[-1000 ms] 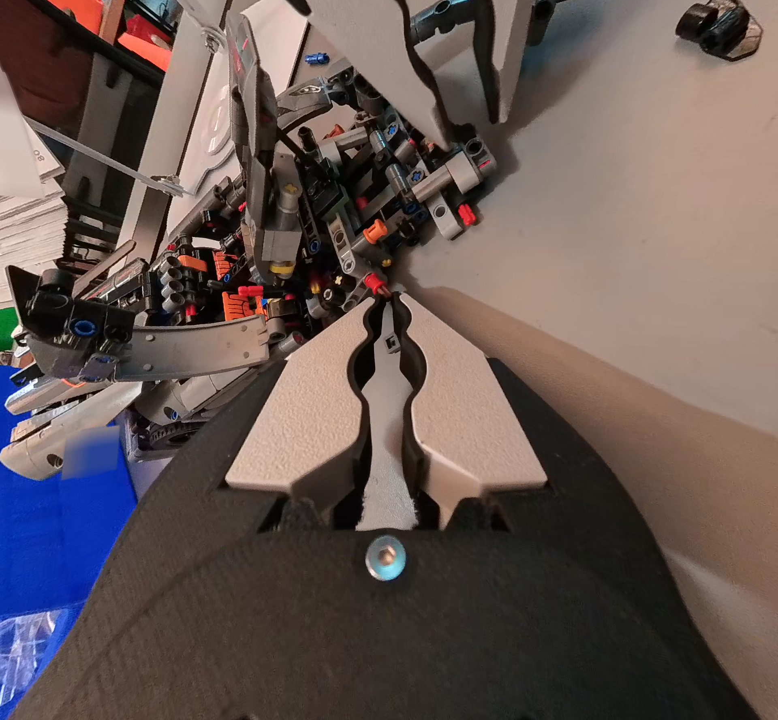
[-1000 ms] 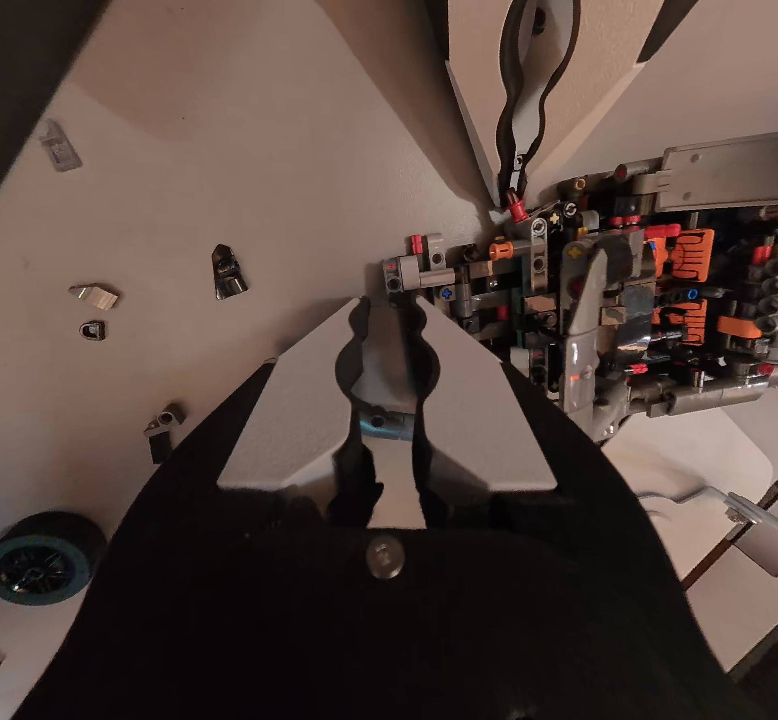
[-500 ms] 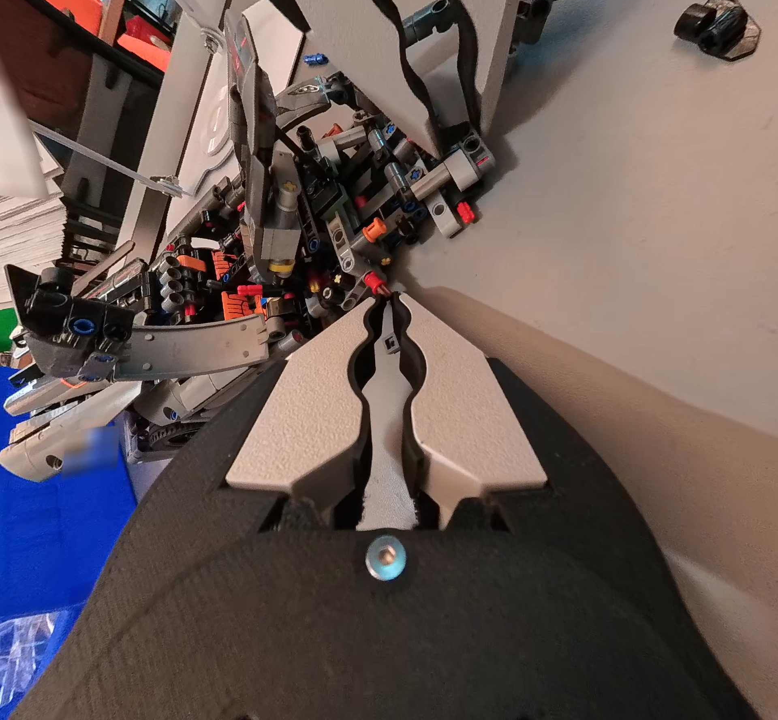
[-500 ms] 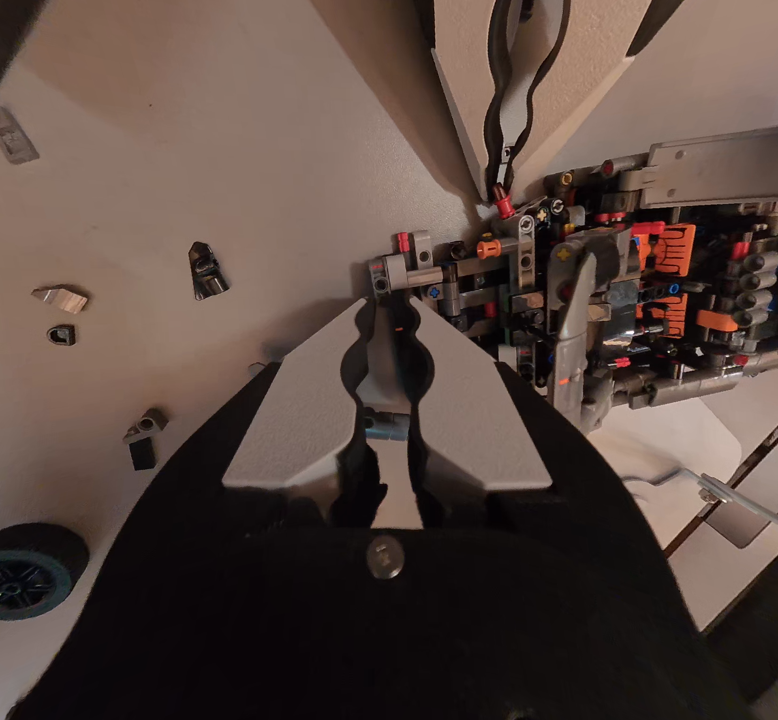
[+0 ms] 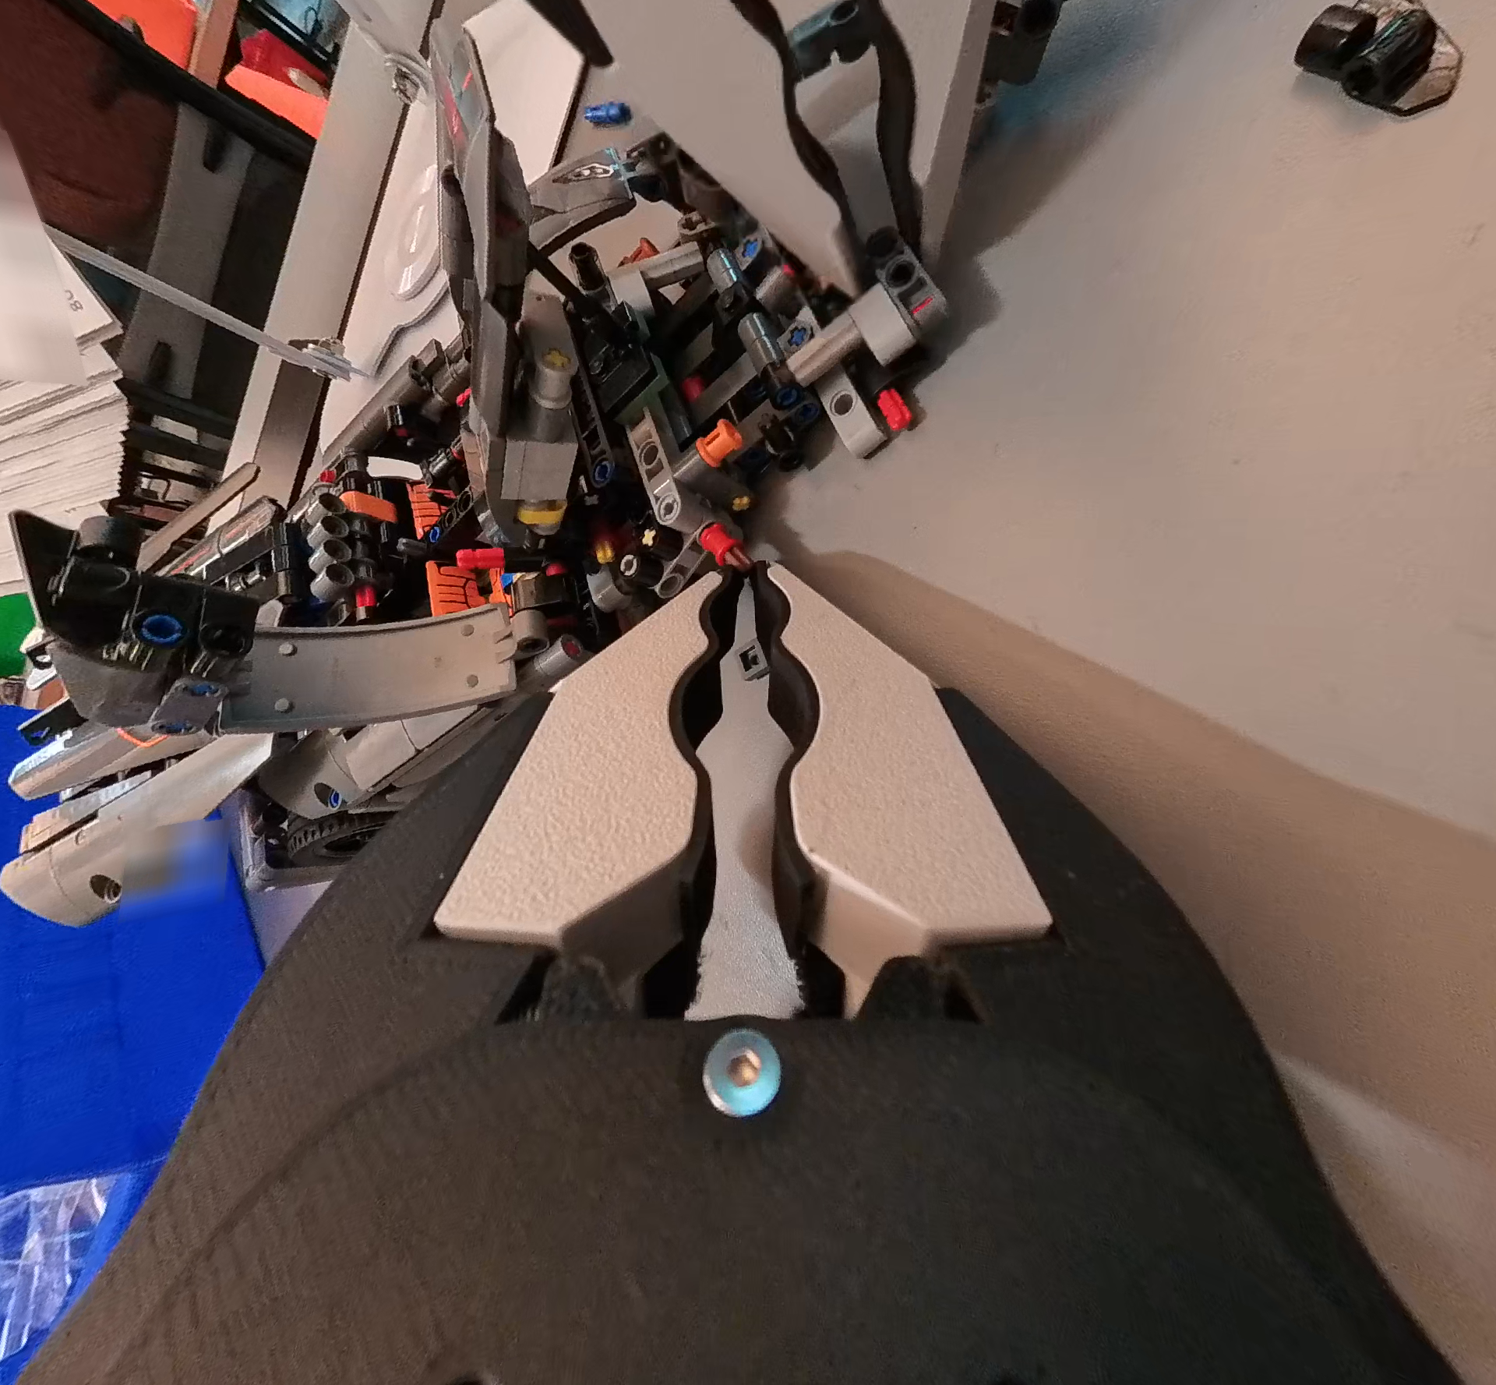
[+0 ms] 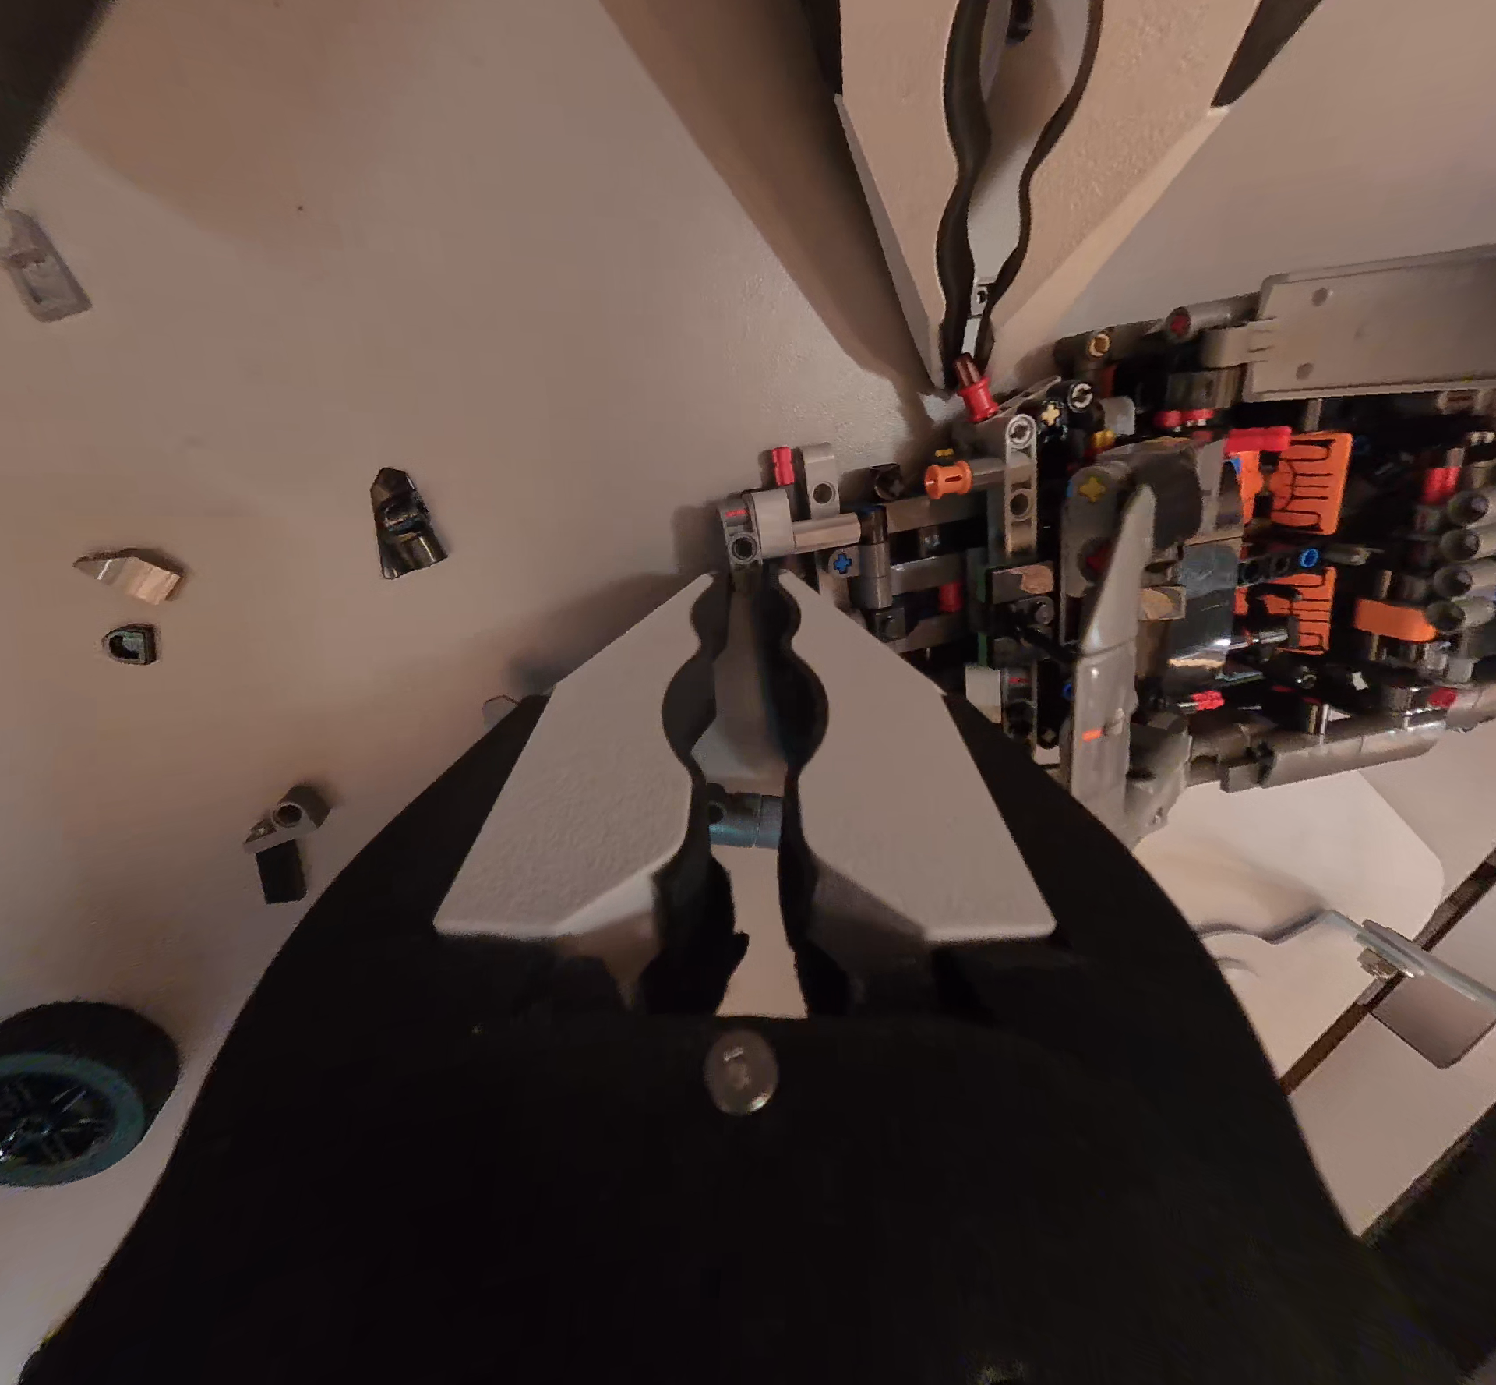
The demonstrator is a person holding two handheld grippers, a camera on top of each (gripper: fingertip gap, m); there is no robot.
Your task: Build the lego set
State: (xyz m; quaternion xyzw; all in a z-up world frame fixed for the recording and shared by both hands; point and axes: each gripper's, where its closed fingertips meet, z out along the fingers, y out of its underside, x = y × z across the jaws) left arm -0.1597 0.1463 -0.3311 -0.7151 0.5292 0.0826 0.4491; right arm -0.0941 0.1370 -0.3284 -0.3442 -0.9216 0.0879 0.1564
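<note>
Right tool (image 6: 749, 585) now closer, tips touching model's grey connector (image 6: 749, 532).

Left tongs (image 5: 743, 577) and right tongs (image 6: 746, 583): black textured bodies, 2 grey wavy-edged fingers, 1 silver screw.

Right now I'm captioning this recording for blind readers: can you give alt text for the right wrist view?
The right claw is shut at a grey connector on the end of a partly built lego car lying on a pale table. The left claw pinches a red pin on the car, and loose parts and a wheel lie scattered left.
</note>
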